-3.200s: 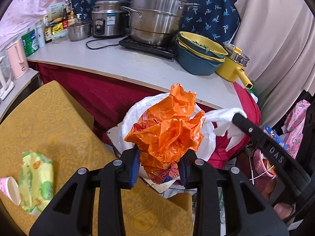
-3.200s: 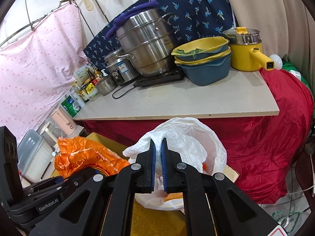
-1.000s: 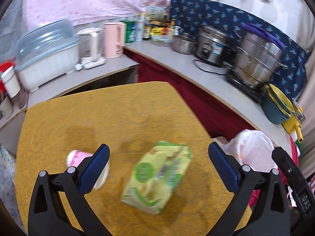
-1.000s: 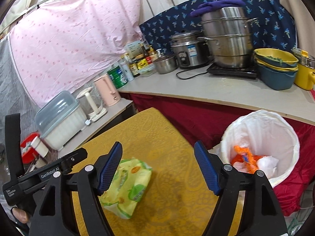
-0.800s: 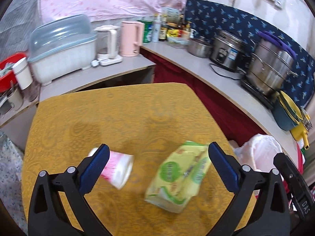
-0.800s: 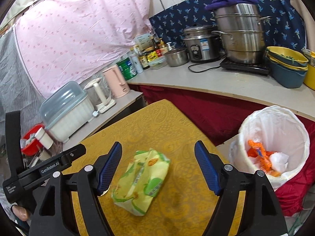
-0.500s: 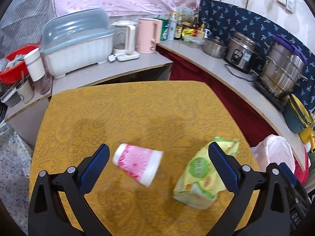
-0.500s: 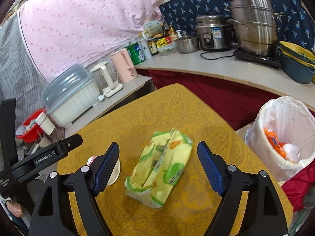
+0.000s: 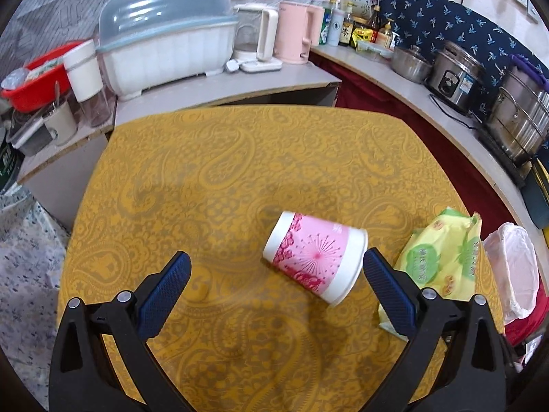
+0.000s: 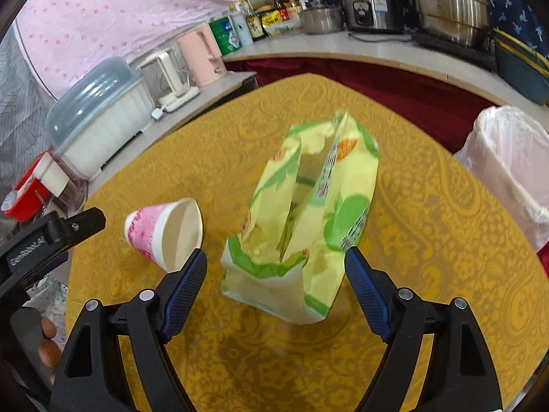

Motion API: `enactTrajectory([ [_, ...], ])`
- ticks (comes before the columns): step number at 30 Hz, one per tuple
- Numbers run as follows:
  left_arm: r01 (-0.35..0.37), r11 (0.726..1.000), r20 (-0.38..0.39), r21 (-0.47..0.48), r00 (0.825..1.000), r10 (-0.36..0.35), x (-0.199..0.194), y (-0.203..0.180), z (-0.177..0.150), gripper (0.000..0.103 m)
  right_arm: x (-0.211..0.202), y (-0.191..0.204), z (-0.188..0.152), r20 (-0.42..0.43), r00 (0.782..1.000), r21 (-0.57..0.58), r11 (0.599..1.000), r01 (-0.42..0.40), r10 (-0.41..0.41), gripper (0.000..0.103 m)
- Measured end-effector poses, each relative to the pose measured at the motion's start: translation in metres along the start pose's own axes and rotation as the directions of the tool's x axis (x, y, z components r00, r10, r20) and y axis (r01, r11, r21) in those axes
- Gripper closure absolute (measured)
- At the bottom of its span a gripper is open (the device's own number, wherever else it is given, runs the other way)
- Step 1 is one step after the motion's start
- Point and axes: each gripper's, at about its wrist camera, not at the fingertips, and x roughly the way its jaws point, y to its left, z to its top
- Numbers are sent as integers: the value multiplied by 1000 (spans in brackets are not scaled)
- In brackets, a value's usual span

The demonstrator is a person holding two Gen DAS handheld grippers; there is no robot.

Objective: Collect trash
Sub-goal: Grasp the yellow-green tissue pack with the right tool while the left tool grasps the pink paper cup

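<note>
Right gripper point(image 10: 274, 271): jaws spread wide, having just been opening, nothing pinched. Straddling the near end of the wrapper point(image 10: 305, 213), pads clear on either side. Wrapper flat on the tabletop point(image 10: 429, 240), toward the edge nearest the bin point(image 10: 511, 158); long axis running away from the claw, near end open and crumpled, far end pointing to the tabletop's far corner. Axis in line with the reach, so a squeeze across the narrow width looks the likely grip.

Left gripper point(image 9: 274, 281): also wide open, empty. Cup point(image 9: 315, 257) on its side just ahead, off centre toward the right-hand pad point(image 9: 387, 285) and almost touching it, rim toward that pad, base pointing away to the left. Long axis slanting across the jaw line, not along it. A shift rightward or a wrist roll probably needed before closing.

Each hand nearer its own item: right to wrapper, left to cup.

Farther off, bin beyond the tabletop's right edge, white liner open.
</note>
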Motion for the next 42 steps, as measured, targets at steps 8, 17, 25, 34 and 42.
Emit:
enactTrajectory([
  [8,42,999,-39,21,998,-41,17,-10,-10,7,25,4,-8,-29,999,5,1000,16,-16,48],
  [17,90,994,-72,-56,993,-94,37,-20,-13,7,33,-6,-7,-31,1000,-3,1000,-6,6,70],
  [25,21,999,-60,42,998,-19,51,-33,-21,8,35,-15,-1,-35,999,15,1000,-26,26,70],
  [34,71,997,-141,39,988,-65,64,-25,-27,73,32,-17,-3,-32,999,23,999,-43,43,70],
  [42,89,991,-86,98,993,-81,34,-41,-26,100,6,-22,2,2,997,19,997,-74,74,80],
])
